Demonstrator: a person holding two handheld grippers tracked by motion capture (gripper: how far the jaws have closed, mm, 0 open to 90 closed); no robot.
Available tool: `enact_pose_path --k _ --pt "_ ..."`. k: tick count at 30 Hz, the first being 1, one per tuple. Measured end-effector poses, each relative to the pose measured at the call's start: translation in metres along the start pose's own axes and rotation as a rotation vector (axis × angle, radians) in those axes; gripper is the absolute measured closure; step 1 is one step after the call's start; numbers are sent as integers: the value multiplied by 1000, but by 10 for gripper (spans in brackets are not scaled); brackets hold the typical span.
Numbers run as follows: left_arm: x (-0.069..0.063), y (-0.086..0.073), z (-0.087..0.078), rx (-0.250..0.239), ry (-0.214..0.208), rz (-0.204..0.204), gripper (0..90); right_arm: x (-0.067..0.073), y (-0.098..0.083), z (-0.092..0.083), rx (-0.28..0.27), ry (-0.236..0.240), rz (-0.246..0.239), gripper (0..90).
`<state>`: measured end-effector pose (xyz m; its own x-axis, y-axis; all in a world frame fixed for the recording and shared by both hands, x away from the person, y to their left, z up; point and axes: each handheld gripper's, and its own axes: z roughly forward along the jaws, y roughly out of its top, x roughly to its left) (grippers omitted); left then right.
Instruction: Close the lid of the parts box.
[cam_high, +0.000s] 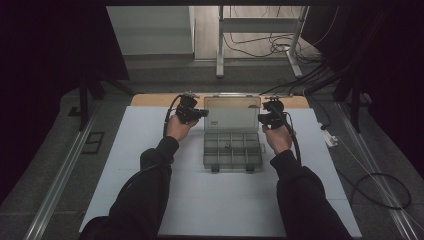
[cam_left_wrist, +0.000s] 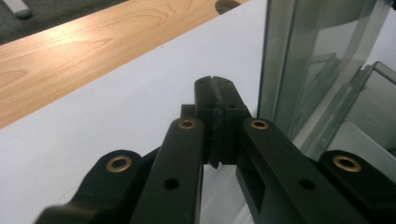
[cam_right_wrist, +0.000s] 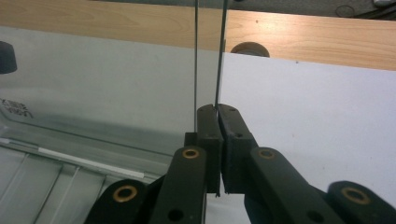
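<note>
The clear plastic compartment box (cam_high: 233, 142) sits mid-table, lid (cam_high: 232, 114) raised. It looks light, stiff, slippery and thin-walled; the lid's side edges suit gripping. Beside the lid, the left gripper (cam_left_wrist: 215, 86) is closed, empty; the right gripper (cam_right_wrist: 217, 109) pinches the lid's edge

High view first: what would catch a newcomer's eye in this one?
The clear compartment box at the middle of the white table, its lid standing open toward the far edge. The left hand-held gripper sits at the lid's left edge with its jaws shut beside it. The right hand-held gripper sits at the right edge, jaws closed on that edge.
</note>
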<state>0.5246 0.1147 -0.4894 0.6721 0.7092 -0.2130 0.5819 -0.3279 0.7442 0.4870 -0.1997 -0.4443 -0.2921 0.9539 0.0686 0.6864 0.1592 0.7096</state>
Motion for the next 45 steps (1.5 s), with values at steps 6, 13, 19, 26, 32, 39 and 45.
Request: enact_pose_path --k 6,13,19,26,32,39,45 --pt "-3 -4 -6 -17 -30 -6 890 0 -2 -6 19 47 -10 767" --pt "-9 -6 -11 -16 -33 12 889 -5 -10 -17 69 110 -30 764" --pt "-13 -7 -15 -9 -32 33 889 -10 -17 -28 78 134 -72 878" --pt "-20 -9 -23 -8 -44 51 889 -1 -20 -36 52 173 -147 887" --pt "-26 -11 -32 -12 -66 51 889 4 -23 -43 35 208 -170 887" --pt "-36 -12 -40 -2 -91 70 887 5 -25 -53 23 227 -178 887" --pt "-46 -11 -48 16 -102 103 887 5 -30 -63 22 242 -190 887"
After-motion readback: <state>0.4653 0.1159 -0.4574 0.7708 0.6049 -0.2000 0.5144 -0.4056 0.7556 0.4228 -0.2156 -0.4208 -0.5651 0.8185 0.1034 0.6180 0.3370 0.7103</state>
